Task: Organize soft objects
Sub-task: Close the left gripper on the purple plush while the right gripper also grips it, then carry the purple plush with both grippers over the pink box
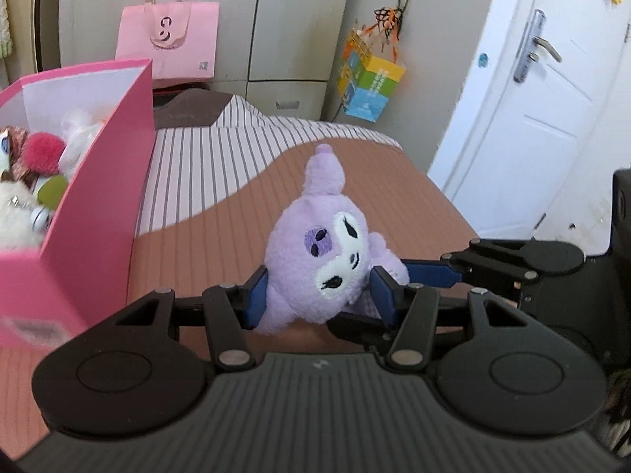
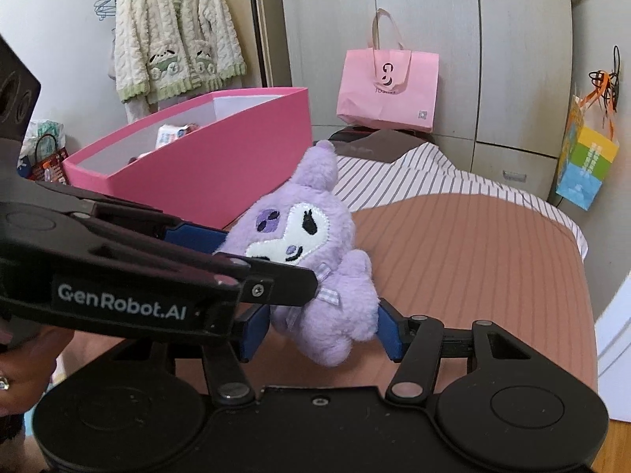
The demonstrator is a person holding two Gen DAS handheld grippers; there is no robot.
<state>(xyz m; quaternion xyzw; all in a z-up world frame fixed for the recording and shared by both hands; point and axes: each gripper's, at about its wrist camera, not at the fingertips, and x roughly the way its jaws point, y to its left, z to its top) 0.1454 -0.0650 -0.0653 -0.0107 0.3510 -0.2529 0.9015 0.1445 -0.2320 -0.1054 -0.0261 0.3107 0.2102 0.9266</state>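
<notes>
Both sets of jaws, the left gripper (image 1: pixel 317 291) and right gripper (image 2: pixel 319 329), squeeze one purple plush toy (image 1: pixel 315 252) above the bed (image 1: pixel 394 197), the pink box (image 1: pixel 98 197) lying to their left.

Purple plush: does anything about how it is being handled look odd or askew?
Yes. The purple plush is clamped by both grippers at once: the left gripper squeezes its head, the right gripper its body. It hangs tilted above the bed, outside the pink box. Nothing looks spilled or damaged.

"GenRobot.AI" stands in white letters on the left tool (image 2: pixel 272 272).
</notes>
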